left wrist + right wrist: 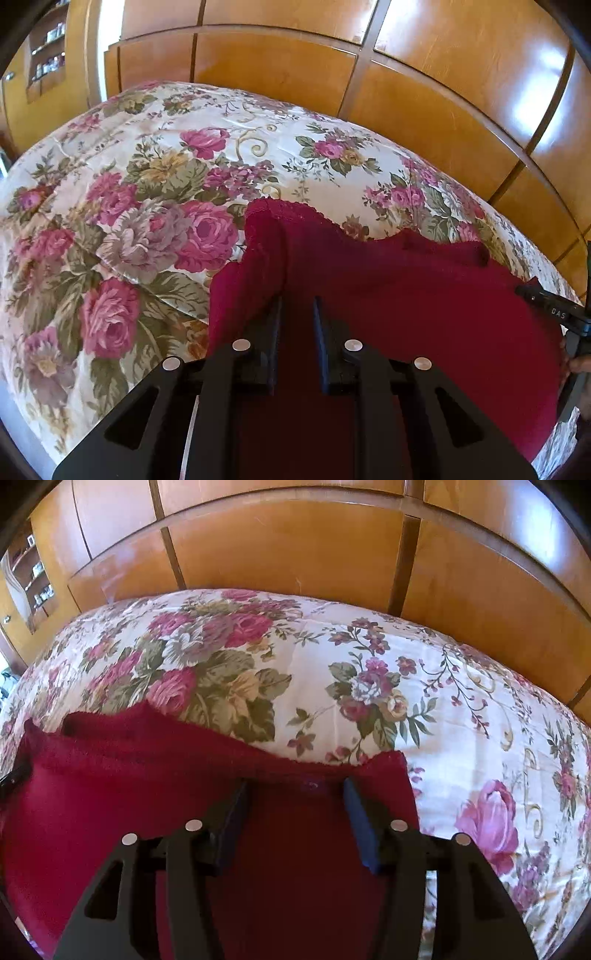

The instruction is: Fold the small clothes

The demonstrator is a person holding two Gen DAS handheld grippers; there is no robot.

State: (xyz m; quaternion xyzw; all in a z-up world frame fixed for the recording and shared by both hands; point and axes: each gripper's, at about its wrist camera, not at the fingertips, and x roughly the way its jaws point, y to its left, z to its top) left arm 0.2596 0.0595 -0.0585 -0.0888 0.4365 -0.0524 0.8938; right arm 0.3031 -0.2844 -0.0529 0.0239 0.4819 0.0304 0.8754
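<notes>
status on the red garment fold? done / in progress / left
Done: the red garment lies spread on the floral bedspread, one layer seemingly doubled over along its far edge. In hand: nothing gripped; the left claw and right claw both hover over it, jaws apart with no cloth pinched. Left: it's still wide and loose, so further folds and squaring up look undone.

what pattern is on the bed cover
Pink and purple roses with green leaves on the white quilted bed cover; clearest in left wrist view.

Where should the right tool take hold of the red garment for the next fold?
Probably the far right corner of the red garment, coming from above and pinching its edge: it lies flat on the floral bedspread, just beyond the open right tool.
</notes>
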